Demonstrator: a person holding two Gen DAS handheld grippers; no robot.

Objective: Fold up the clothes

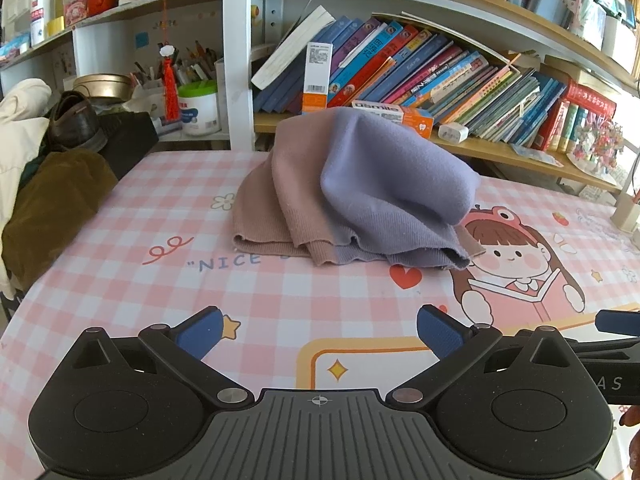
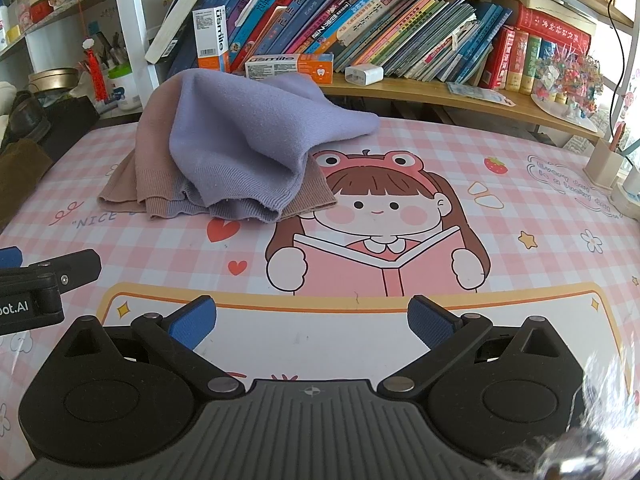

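Pink checked table cover [image 1: 120, 280] is spread beneath two gaping, empty grippers, with a heaped garment ahead.

Nearest, the left gripper [image 1: 318, 334] and the right gripper [image 2: 312, 322] are held side by side above the cover, blue pads spread wide and nothing between them. Further ahead of both, well apart from the pads, a crumpled purple-and-tan knit garment [image 1: 360, 196] is piled on the cover, its ribbed hem turned toward the tools. Beyond it, slanting books [image 2: 360, 28] are lined along a wooden shelf [image 2: 440, 92].
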